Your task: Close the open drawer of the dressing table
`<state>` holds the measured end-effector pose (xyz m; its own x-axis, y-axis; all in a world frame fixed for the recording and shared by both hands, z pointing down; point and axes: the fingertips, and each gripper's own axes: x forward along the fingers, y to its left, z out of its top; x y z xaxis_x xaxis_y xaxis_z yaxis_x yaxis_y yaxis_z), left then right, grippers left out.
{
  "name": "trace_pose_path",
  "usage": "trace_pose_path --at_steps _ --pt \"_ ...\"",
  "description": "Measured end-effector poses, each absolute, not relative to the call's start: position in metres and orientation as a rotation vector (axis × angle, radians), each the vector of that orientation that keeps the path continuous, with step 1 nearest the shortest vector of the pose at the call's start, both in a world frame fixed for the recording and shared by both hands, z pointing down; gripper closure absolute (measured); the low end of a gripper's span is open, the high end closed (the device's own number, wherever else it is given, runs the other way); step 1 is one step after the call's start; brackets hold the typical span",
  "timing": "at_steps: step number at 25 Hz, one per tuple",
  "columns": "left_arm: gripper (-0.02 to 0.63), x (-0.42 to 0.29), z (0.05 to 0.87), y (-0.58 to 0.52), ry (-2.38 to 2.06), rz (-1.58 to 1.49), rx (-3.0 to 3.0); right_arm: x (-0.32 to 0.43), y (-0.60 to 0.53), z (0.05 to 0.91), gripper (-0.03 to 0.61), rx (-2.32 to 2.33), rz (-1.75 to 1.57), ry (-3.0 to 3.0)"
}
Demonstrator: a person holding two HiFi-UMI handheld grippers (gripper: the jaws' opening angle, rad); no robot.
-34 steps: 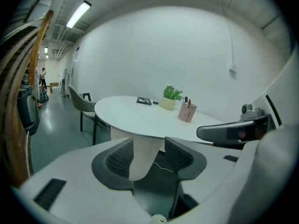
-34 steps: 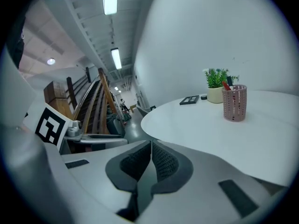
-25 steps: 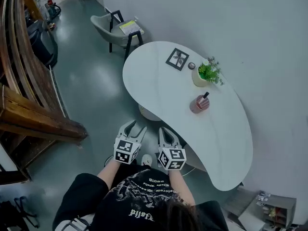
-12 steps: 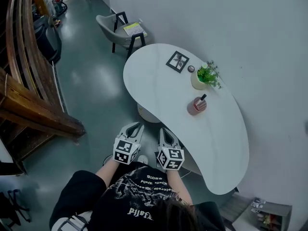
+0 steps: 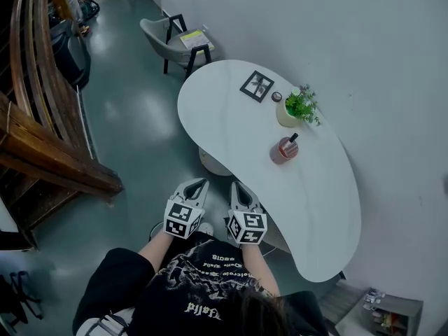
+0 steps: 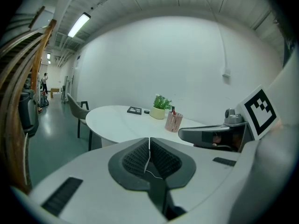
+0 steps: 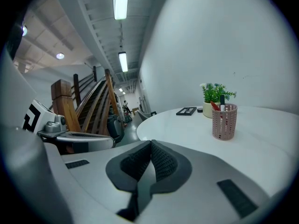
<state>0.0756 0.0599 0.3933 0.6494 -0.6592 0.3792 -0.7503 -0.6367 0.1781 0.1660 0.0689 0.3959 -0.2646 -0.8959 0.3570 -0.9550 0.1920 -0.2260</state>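
The white kidney-shaped dressing table (image 5: 231, 124) stands against the wall, and no open drawer shows in any view. I hold both grippers side by side at waist height, just short of the table's near edge, pointing toward it. My left gripper (image 5: 197, 183) is shut with nothing between its pads, as the left gripper view confirms (image 6: 149, 142). My right gripper (image 5: 238, 186) is also shut and empty (image 7: 150, 144). Neither gripper touches the table.
On the table stand a pink pen holder (image 5: 283, 150), a potted plant (image 5: 294, 109), a small dark disc (image 5: 277, 96) and a black picture frame (image 5: 257, 86). A grey chair (image 5: 175, 40) sits beyond the table, a wooden staircase (image 5: 42, 145) runs along the left, and a low shelf (image 5: 392, 310) is at bottom right.
The left gripper's jaws, spread wide a second ago, have come together. Both grippers have drifted slightly toward the person.
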Motion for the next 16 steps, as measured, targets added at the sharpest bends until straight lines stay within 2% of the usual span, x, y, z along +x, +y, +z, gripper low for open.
trace_pose_path --at_steps 16 --pt "0.584 0.095 0.404 0.070 -1.140 0.400 2.540 0.188 0.080 0.406 0.552 1.805 0.600 -2.289"
